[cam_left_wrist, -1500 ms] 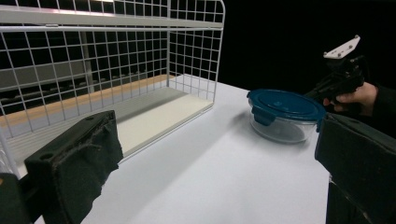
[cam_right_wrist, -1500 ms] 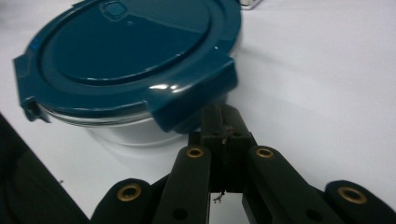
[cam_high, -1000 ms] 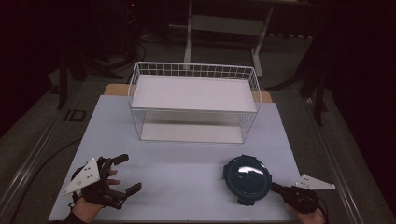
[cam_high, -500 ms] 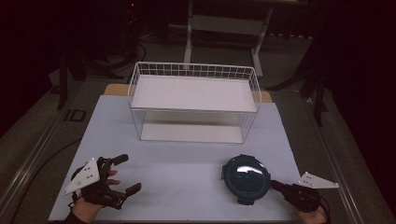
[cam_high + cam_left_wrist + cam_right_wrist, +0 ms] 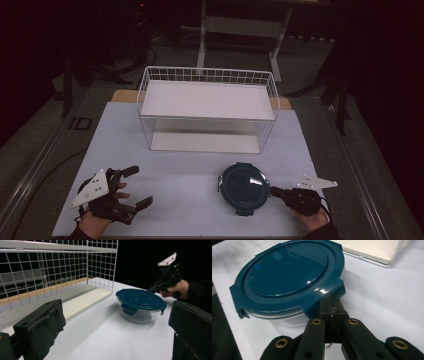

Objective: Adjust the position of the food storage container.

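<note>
The right gripper view shows its fingers pressed together under the round clear container's teal lid; left gripper fingers gape wide.

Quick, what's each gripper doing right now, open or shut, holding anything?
Left gripper: open, holding nothing, apart from the container.
Right gripper: shut, empty, tips at the clip of the container's lid.

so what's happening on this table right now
A person holds a gripper in each hand at a white table. The right gripper, jaws shut, has its tips at a latch tab of the round container with the blue lid. The left gripper sits open, apart from it. A white wire basket stands behind.
</note>
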`<state>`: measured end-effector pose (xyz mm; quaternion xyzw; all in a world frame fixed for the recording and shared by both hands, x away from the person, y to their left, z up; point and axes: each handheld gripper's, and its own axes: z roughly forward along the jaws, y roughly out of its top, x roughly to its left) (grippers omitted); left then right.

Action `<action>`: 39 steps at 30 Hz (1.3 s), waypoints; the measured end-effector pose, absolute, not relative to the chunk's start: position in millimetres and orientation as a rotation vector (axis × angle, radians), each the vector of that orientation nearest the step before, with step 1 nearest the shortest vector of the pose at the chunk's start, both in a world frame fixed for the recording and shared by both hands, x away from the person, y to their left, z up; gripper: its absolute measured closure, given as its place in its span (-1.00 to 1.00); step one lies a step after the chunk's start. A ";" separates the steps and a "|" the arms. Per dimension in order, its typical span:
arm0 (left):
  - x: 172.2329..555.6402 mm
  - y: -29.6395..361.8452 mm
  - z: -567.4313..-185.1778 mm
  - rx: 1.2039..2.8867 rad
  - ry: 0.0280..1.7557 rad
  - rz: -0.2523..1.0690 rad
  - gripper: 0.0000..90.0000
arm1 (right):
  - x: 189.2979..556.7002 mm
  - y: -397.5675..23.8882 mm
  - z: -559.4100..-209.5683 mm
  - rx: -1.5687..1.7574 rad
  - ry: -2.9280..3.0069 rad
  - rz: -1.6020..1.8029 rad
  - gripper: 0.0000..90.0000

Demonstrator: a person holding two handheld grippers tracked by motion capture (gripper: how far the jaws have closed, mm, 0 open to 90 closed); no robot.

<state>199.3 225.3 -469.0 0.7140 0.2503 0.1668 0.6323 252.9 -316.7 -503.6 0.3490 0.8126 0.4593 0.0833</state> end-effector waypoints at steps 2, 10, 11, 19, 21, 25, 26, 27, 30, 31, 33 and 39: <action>199.3 225.2 -469.3 1.635 0.573 0.381 -0.99 | 256.6 -306.9 -504.2 1.021 2.444 1.387 1.00; 199.3 226.7 -469.6 1.631 0.579 0.382 -0.99 | 253.8 -302.0 -500.9 1.010 2.446 1.400 1.00; 199.3 226.8 -469.6 1.630 0.580 0.382 -0.99 | 252.6 -301.9 -500.4 1.004 2.446 1.396 1.00; 199.4 225.2 -469.2 1.636 0.572 0.382 -0.99 | 251.9 -302.0 -503.1 1.042 2.435 1.422 1.00; 199.0 224.1 -468.9 1.635 0.571 0.382 -0.99 | 254.1 -298.9 -503.3 1.046 2.433 1.420 1.00; 198.8 223.6 -469.0 1.641 0.566 0.383 -0.99 | 259.9 -287.2 -503.4 1.022 2.458 1.430 1.00; 198.9 223.8 -469.2 1.640 0.568 0.380 -0.99 | 261.6 -283.7 -503.6 1.015 2.465 1.438 1.00; 199.1 223.9 -469.2 1.640 0.571 0.381 -0.99 | 263.4 -280.2 -503.7 1.006 2.477 1.444 1.00; 199.3 224.0 -469.6 1.639 0.570 0.380 -0.99 | 268.4 -268.5 -503.6 0.989 2.488 1.443 1.00; 199.4 223.9 -469.7 1.641 0.568 0.380 -0.99 | 270.0 -264.9 -503.6 0.986 2.490 1.442 1.00; 199.3 223.7 -469.7 1.640 0.568 0.379 -0.99 | 273.2 -258.2 -504.0 0.979 2.500 1.449 1.00; 199.3 225.0 -469.7 1.638 0.572 0.380 -0.99 | 275.6 -245.3 -502.0 0.974 2.496 1.486 1.00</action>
